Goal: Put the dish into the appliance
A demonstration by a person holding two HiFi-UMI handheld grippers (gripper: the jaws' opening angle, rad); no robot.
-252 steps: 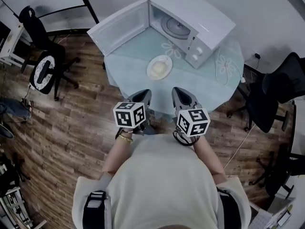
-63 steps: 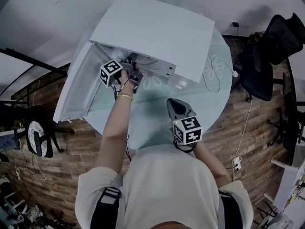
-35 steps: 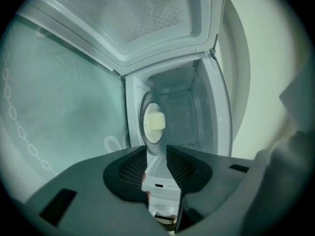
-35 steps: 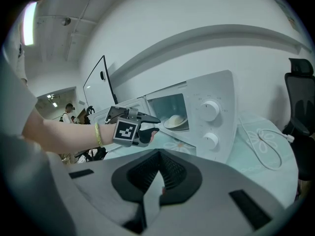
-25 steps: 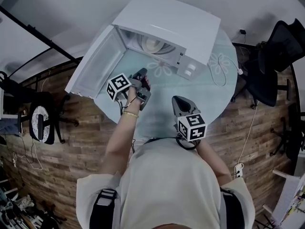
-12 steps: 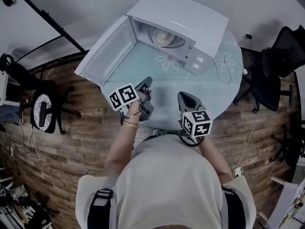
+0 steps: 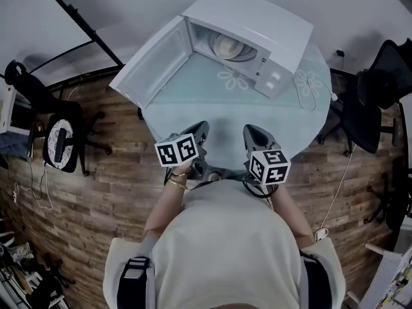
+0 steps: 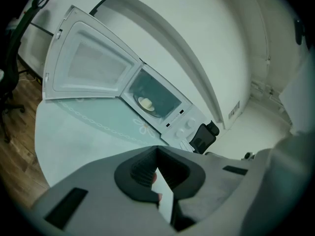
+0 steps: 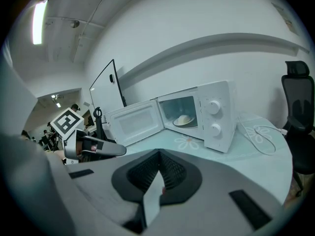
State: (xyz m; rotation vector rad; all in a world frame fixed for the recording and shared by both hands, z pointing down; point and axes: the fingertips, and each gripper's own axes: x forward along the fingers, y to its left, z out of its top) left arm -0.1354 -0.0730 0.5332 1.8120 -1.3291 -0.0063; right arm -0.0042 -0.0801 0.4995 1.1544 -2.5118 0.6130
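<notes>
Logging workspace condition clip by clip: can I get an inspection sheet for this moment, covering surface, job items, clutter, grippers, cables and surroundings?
Surface: round table with a pale green, flower-patterned cover.
Job's things: the dish sits inside the white microwave; its door stands wide open.
Clutter: nothing seen on the table.
Grippers: left gripper and right gripper are both shut and empty, side by side at the table's near edge.
Cables: a white cord lies looped on the table to the right of the microwave.
Surroundings: wooden floor; black office chairs on both sides of the table.
</notes>
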